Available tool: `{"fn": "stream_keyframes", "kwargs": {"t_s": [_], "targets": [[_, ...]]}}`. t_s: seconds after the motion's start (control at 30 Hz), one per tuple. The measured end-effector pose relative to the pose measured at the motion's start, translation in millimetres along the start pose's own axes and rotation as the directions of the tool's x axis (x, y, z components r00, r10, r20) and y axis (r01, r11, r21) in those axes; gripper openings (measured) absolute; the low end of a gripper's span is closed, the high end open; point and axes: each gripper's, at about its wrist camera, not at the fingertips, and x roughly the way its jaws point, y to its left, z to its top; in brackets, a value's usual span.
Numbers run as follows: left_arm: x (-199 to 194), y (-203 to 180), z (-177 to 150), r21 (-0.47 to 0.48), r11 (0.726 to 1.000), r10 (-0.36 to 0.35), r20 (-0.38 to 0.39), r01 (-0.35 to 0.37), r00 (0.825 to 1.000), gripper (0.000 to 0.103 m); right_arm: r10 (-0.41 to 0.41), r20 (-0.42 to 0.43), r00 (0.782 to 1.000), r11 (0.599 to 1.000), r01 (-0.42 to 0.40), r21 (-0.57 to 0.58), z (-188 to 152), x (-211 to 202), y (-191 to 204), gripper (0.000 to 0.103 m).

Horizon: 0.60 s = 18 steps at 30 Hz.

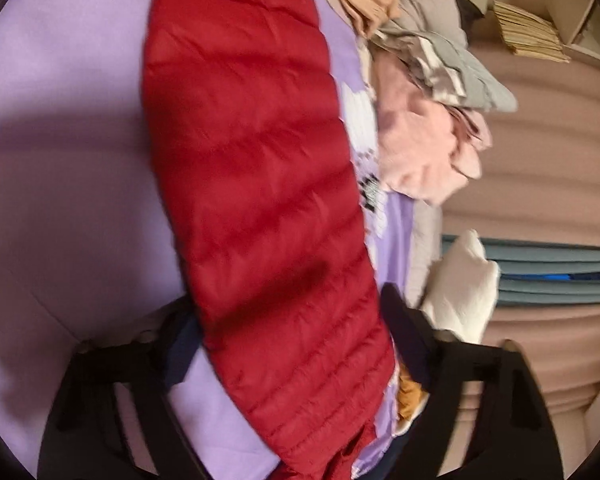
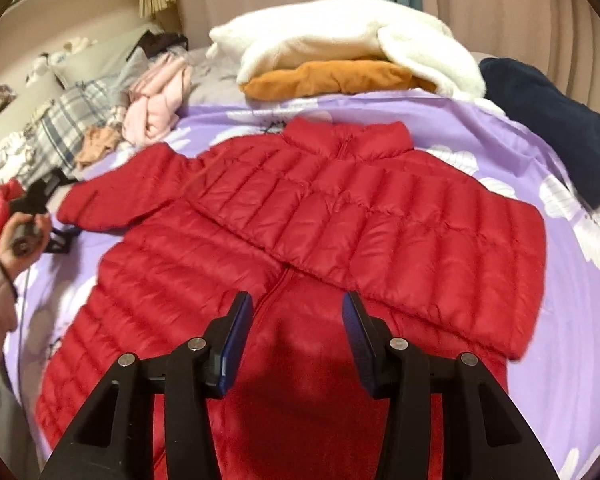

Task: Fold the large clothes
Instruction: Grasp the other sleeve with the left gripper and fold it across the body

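Jacket flat on bedspread, 1 sleeve folded

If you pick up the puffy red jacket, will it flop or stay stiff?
The red jacket would probably flop: one sleeve already lies folded across its front. Its puffy quilted rows suggest it is light for its size. The shiny fabric may slip in the open right gripper.

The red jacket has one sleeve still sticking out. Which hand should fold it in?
Probably the left. The left tongs sit open around that sleeve. The right tongs hover open over the jacket middle, farther from it.
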Motion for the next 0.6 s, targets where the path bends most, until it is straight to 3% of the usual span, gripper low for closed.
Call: {"fn": "stream_keyframes", "kwargs": {"t_s": [0.03, 0.1, 0.2, 0.3, 0.4, 0.5, 0.57, 0.6], "targets": [[1.8, -0.6, 2.3, 0.004, 1.000, 0.019, 0.005, -0.019, 1.000, 0.058, 0.006, 0.006, 1.000, 1.000, -0.006, 0.016, -3.9, -5.3, -3.2, 0.047], [1.2, 1.1, 7.1, 0.022, 0.996, 0.084, 0.016, -0.085, 0.996, 0.022, 0.009, 0.012, 1.000, 0.999, -0.009, 0.041, -12.3, -15.5, -8.7, 0.047], [-2.6, 4.2, 10.0, 0.040, 0.991, 0.123, 0.031, -0.124, 0.992, 0.014, 0.000, 0.007, 1.000, 0.997, -0.001, 0.083, -26.8, -25.6, -17.7, 0.047], [-16.0, -16.0, 2.5, 0.167, 0.958, 0.215, 0.111, -0.232, 0.970, 0.013, -0.014, -0.017, 1.000, 0.991, 0.016, 0.133, -40.9, -32.2, -28.6, 0.047], [-30.0, -48.6, -12.1, 0.297, 0.922, 0.201, 0.185, -0.250, 0.962, 0.009, -0.038, -0.027, 0.999, 0.983, 0.042, 0.177, -50.1, -39.5, -40.5, 0.047], [-44.7, -91.6, -39.7, 0.461, 0.851, 0.152, 0.244, -0.252, 0.958, 0.009, -0.046, -0.010, 0.999, 0.975, 0.047, 0.215, -56.1, -49.3, -48.3, 0.047], [-55.1, -127.8, -72.7, 0.604, 0.757, 0.099, 0.270, -0.249, 0.958, 0.009, -0.044, 0.003, 0.999, 0.970, 0.042, 0.241, -59.7, -54.5, -51.2, 0.047], [-60.5, -146.4, -93.5, 0.673, 0.698, 0.069, 0.275, -0.243, 0.959, 0.009, -0.039, 0.009, 0.999, 0.966, 0.036, 0.255, -60.8, -56.5, -53.2, 0.047]]}}
